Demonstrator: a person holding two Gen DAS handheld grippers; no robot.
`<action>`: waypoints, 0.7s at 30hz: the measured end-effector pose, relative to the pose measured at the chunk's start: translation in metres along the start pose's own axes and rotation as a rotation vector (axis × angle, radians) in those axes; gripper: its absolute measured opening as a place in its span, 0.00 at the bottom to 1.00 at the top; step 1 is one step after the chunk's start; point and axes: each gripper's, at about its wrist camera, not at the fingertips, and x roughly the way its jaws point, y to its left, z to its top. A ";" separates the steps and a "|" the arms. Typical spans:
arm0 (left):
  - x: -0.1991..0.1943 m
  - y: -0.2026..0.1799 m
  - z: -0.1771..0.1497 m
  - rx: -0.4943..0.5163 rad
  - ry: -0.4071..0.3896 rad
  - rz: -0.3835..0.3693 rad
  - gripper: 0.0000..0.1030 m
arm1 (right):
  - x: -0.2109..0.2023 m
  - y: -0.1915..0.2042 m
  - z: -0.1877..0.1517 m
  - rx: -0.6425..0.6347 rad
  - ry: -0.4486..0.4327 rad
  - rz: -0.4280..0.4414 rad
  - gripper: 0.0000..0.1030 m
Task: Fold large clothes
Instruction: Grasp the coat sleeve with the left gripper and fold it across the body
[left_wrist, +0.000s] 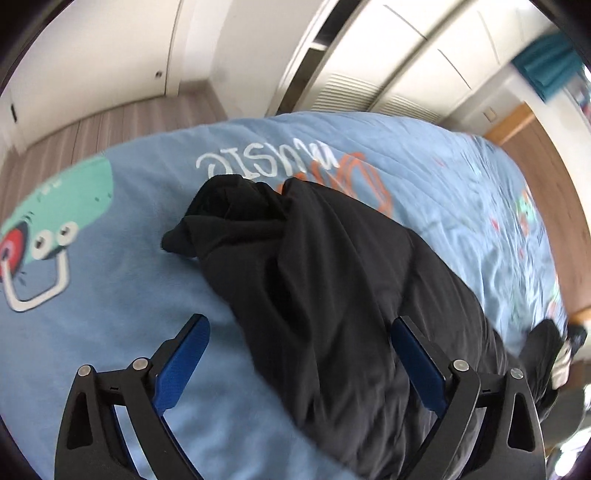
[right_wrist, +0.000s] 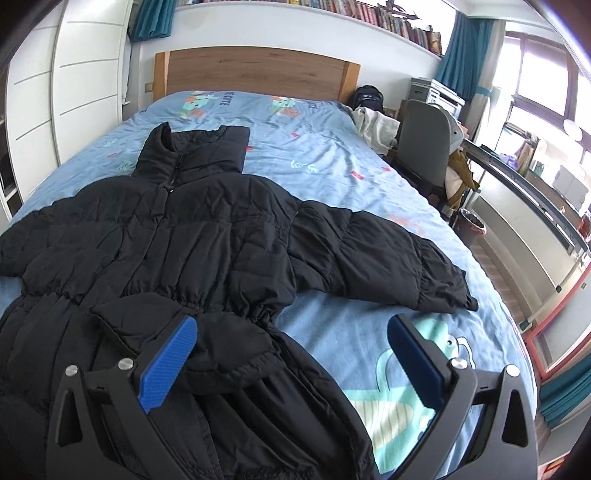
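Black padded coat (right_wrist: 177, 236) lies spread flat, front up, on the blue bedspread (right_wrist: 332, 177), collar toward the far headboard (right_wrist: 258, 74), one sleeve stretched right. Left gripper (left_wrist: 301, 354) hangs wide apart over a sleeve, gripping nothing. Right gripper (right_wrist: 291, 354) gapes too, above the coat's right edge.

The left gripper (left_wrist: 301, 336) is a matte black frame with two curved, hollowed arms, each pierced by a triangular cutout. Round silver pivot pins sit at its joints. Its fingers (left_wrist: 184, 363) carry flat blue pads with a fine textured grid. The right gripper (right_wrist: 291, 338) has the same build: black arms, silver pins, blue-padded fingers (right_wrist: 168, 363).
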 end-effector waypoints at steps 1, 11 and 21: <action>0.003 0.001 0.002 -0.013 0.005 -0.009 0.84 | 0.001 0.001 0.000 -0.006 0.002 0.001 1.00; -0.002 -0.004 0.016 -0.044 -0.006 -0.152 0.22 | -0.003 0.004 0.001 -0.023 0.001 -0.009 1.00; -0.070 -0.060 0.016 0.085 -0.081 -0.290 0.10 | -0.039 -0.018 -0.001 0.017 -0.046 -0.020 1.00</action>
